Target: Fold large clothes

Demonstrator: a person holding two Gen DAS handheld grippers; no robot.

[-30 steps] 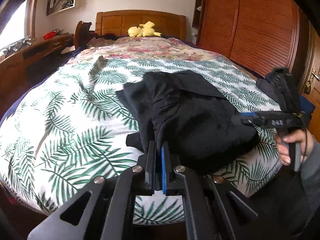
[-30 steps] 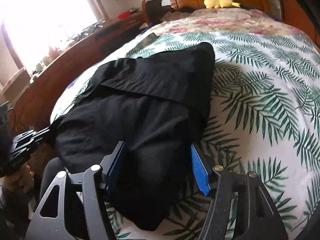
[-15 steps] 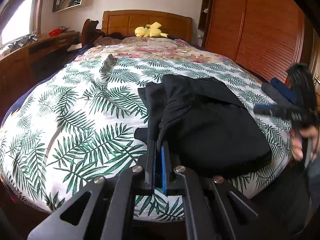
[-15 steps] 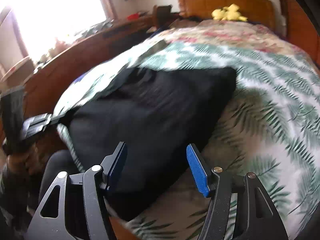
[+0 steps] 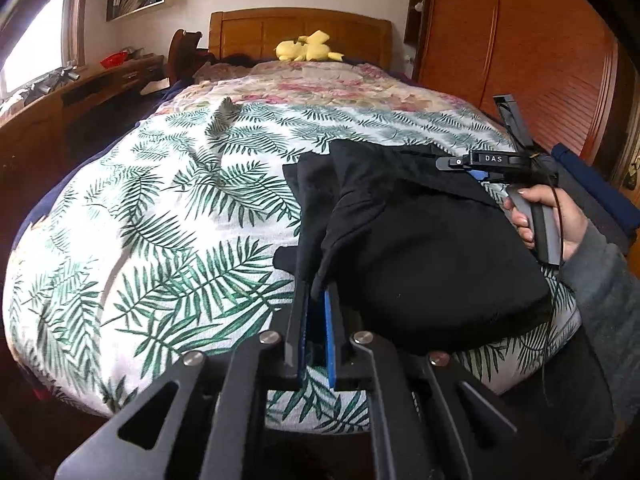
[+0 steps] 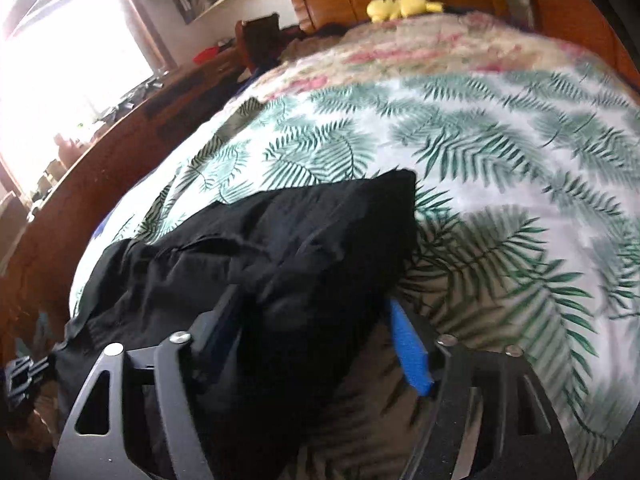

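Observation:
A black garment (image 5: pixel 420 240) lies folded in a thick bundle near the foot of the bed, on the leaf-print cover (image 5: pixel 160 220). My left gripper (image 5: pixel 315 300) is shut on the garment's near left edge. My right gripper (image 6: pixel 312 320) is open, its fingers wide apart on either side of the garment's near right part (image 6: pixel 280 256). The right gripper also shows in the left wrist view (image 5: pixel 472 166), held over the garment's right side. The left gripper shows at the lower left of the right wrist view (image 6: pixel 24 376).
A yellow plush toy (image 5: pixel 306 48) sits by the wooden headboard (image 5: pixel 300 28). A wooden desk (image 5: pixel 60 92) runs along the left. A wooden wardrobe (image 5: pixel 520 60) stands to the right. A dark blue item (image 5: pixel 592 184) lies at the bed's right edge.
My right gripper drew back off the garment, then came forward over its far right side, staying open. The left gripper stayed shut on the edge and shifted slightly.

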